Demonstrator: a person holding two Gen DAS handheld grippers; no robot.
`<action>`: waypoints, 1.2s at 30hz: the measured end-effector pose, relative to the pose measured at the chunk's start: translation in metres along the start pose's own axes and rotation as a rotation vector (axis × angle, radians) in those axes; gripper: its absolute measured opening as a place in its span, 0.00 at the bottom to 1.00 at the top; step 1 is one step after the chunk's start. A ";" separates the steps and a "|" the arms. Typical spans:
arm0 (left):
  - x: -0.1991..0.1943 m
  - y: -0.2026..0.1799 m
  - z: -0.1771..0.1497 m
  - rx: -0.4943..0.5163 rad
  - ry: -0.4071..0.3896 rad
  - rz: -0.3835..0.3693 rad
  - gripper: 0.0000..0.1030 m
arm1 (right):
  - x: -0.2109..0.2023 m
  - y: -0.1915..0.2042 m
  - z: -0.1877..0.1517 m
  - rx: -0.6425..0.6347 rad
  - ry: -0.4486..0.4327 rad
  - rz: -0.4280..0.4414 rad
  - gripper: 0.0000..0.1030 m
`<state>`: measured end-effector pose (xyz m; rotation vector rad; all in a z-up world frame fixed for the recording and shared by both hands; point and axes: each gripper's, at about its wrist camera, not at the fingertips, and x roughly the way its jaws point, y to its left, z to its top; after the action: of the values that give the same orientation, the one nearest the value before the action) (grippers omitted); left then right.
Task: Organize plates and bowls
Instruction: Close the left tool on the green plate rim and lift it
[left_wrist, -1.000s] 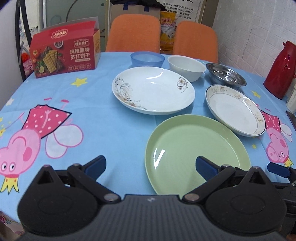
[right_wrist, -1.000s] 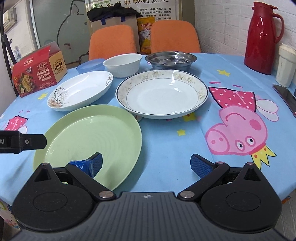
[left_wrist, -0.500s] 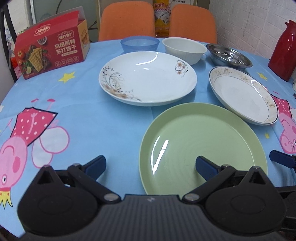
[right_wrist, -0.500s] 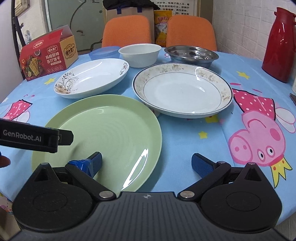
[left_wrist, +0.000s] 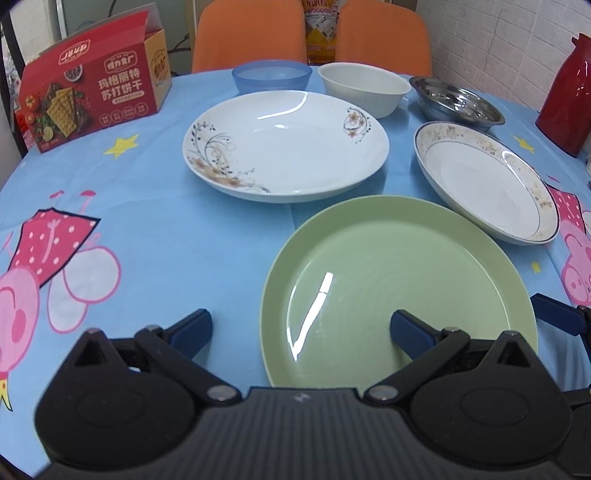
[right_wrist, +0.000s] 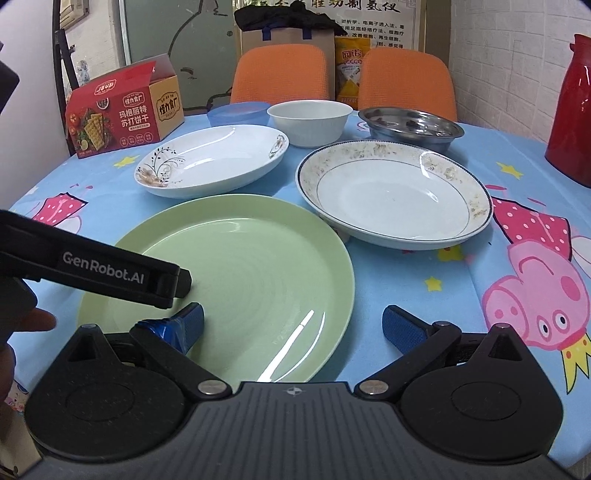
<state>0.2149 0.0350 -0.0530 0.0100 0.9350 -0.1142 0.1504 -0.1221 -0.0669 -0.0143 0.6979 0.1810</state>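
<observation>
A green plate (left_wrist: 399, 291) lies nearest me on the blue tablecloth; it also shows in the right wrist view (right_wrist: 236, 284). Behind it lie a white floral plate (left_wrist: 288, 144) and a white plate with a patterned rim (left_wrist: 484, 181). At the back stand a blue bowl (left_wrist: 271, 75), a white bowl (left_wrist: 364, 88) and a steel bowl (left_wrist: 456, 101). My left gripper (left_wrist: 301, 330) is open and empty, its right finger over the green plate's near edge. My right gripper (right_wrist: 291, 328) is open and empty, its left finger over the same plate.
A red cracker box (left_wrist: 92, 96) stands at the back left. A red thermos (left_wrist: 569, 96) stands at the right edge. Two orange chairs (right_wrist: 280, 74) are behind the table. The table's round front edge is close below both grippers.
Both grippers have moved forward toward the green plate, which now looks larger. The left gripper's arm reaches further into the right wrist view. Both stay open.
</observation>
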 end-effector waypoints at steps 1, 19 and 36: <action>0.000 -0.001 -0.001 0.001 -0.004 -0.001 1.00 | 0.000 0.001 -0.001 -0.002 -0.008 0.002 0.89; -0.035 0.031 -0.013 -0.032 -0.099 0.034 0.66 | -0.006 0.057 0.005 0.020 -0.060 0.079 0.86; -0.028 0.082 -0.021 -0.108 -0.100 0.026 0.85 | 0.016 0.096 0.010 -0.097 -0.009 0.172 0.84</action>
<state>0.1896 0.1203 -0.0462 -0.0823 0.8401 -0.0394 0.1528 -0.0246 -0.0646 -0.0465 0.6809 0.3793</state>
